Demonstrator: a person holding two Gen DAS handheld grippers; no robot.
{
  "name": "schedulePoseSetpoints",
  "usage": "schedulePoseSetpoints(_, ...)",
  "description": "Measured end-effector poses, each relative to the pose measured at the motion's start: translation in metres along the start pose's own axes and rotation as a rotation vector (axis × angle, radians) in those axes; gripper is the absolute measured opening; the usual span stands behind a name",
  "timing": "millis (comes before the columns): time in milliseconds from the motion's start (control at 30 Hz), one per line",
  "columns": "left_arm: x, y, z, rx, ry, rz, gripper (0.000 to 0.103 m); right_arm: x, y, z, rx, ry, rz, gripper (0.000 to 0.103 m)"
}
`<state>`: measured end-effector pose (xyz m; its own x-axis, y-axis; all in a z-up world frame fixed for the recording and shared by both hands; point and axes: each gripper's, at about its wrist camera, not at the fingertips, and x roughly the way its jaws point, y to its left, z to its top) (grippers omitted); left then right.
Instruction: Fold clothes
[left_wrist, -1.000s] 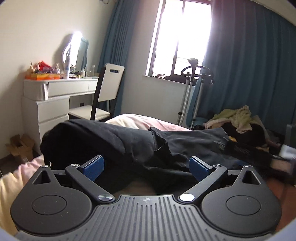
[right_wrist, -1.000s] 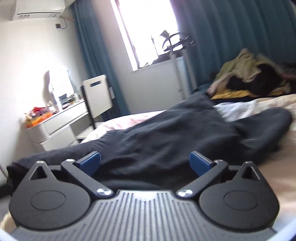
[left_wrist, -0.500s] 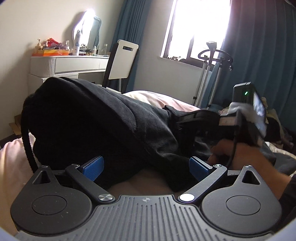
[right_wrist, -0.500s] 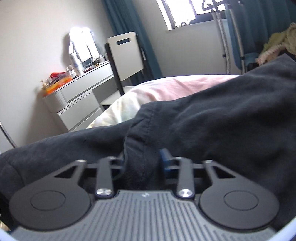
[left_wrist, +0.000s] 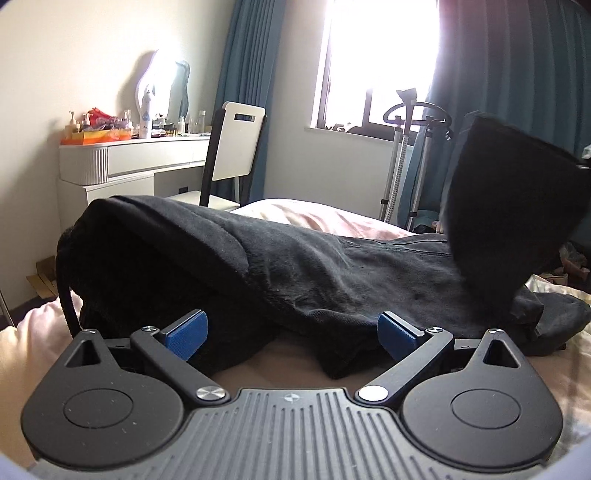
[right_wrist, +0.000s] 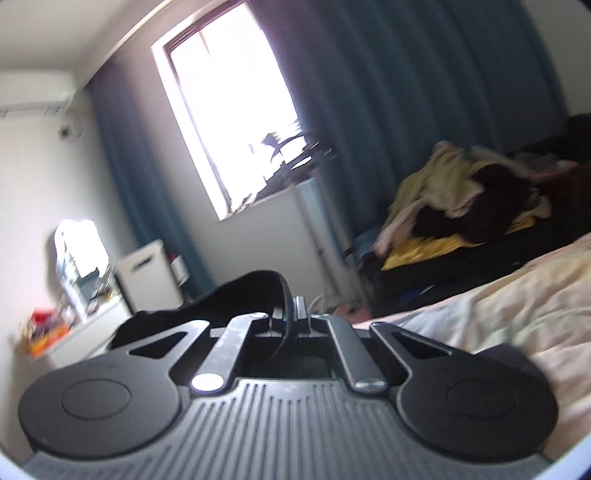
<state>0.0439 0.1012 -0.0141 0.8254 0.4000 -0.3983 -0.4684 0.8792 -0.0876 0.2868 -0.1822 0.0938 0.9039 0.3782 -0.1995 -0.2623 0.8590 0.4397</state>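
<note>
A: Comparing with a second ago: the right gripper (right_wrist: 291, 317), then wide apart above the flat black garment (left_wrist: 332, 273), is now clamped on a fold of its fabric. The left-wrist view shows that end raised as a dark flap at the right. The left gripper (left_wrist: 291, 332) keeps its blue pads (left_wrist: 186, 334) apart, nothing between them, with the garment's near edge just beyond.

B: Meaning for the fold?

A: Judgement: the first fold is under way; the lifted end appears ready to be carried over the body of the garment, which lies across the pink bed sheet (left_wrist: 317, 218).

B: Material?

A: Heavy woven cotton, twill-like, faded charcoal, with stitched seams and a thick hem. It holds a stiff, fan-shaped sheet where lifted. The sheet beneath is soft and creased. A pile of other clothes (right_wrist: 465, 192) sits well apart, beside the curtain.
</note>
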Motion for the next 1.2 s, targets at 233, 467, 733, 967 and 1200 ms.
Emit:
schedulePoseSetpoints(233, -0.001, -0.018, -0.005, 0.071, -0.011, 0.023, 0.099, -0.067, -0.129, -0.001, 0.193, -0.062, -0.187, 0.003)
schedulePoseSetpoints(467, 0.006, -0.039, -0.010, 0.136, -0.022, 0.036, 0.099, -0.091, -0.195, -0.068, 0.330, 0.013, -0.259, 0.003)
schedulePoseSetpoints(733, 0.000, -0.046, -0.011, 0.172, -0.057, 0.019, 0.099, -0.156, -0.234, -0.058, 0.543, -0.135, -0.284, 0.003)
schedulePoseSetpoints(967, -0.013, -0.043, -0.010, 0.165, -0.081, -0.023, 0.099, -0.207, -0.279, -0.059, 0.600, -0.199, -0.441, 0.003)
schedulePoseSetpoints(1200, -0.014, -0.047, -0.011, 0.189, -0.070, -0.056, 0.099, -0.224, -0.298, -0.091, 0.602, -0.008, -0.518, 0.032)
